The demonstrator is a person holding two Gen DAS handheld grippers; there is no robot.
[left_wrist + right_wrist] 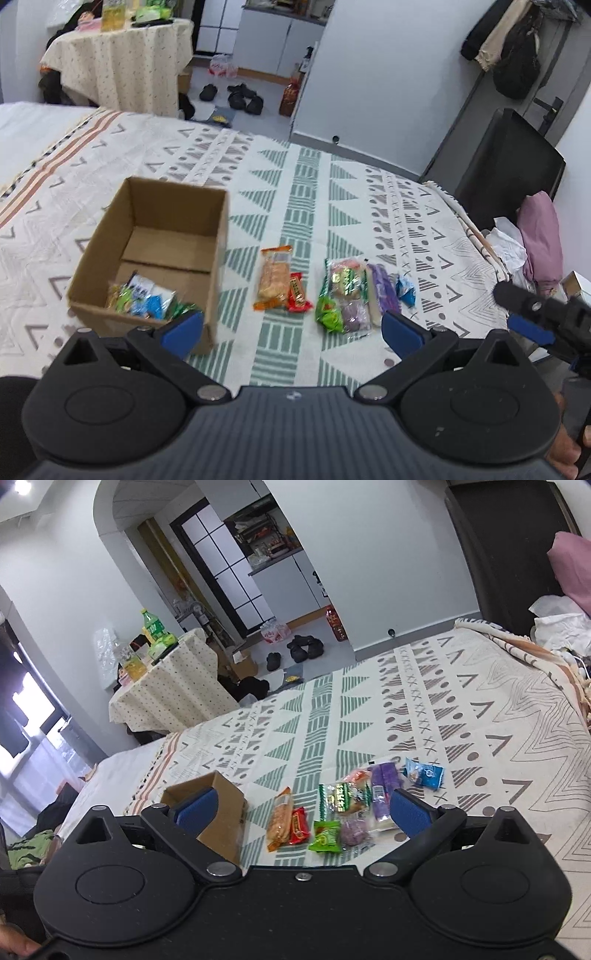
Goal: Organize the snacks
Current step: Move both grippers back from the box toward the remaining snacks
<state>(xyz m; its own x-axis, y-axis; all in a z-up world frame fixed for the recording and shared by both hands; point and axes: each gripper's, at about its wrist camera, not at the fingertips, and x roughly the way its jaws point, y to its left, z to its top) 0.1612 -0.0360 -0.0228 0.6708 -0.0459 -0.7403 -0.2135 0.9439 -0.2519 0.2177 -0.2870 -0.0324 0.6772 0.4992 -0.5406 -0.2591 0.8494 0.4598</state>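
Note:
A brown cardboard box (147, 254) (225, 808) stands open on the patterned bedspread, with several wrapped snacks (144, 299) lying in its near corner. To its right lie loose snacks: an orange cracker pack (273, 278) (279, 819), a red bar (298, 297) (300, 825), a green packet (328, 314) (325, 836), a purple bar (384, 291) (382, 794) and a blue packet (405, 291) (424, 773). My left gripper (291, 328) hovers open in front of the box and snacks, holding nothing. My right gripper (301, 812) (532, 317) is open above the snack row, also holding nothing.
The bedspread (332, 192) stretches far and to both sides. Beyond the bed are a cloth-covered table (122, 62) with bottles, shoes (240, 96) on the floor, and a dark chair (509, 162). Pink fabric (539, 236) and white bags lie at the bed's right edge.

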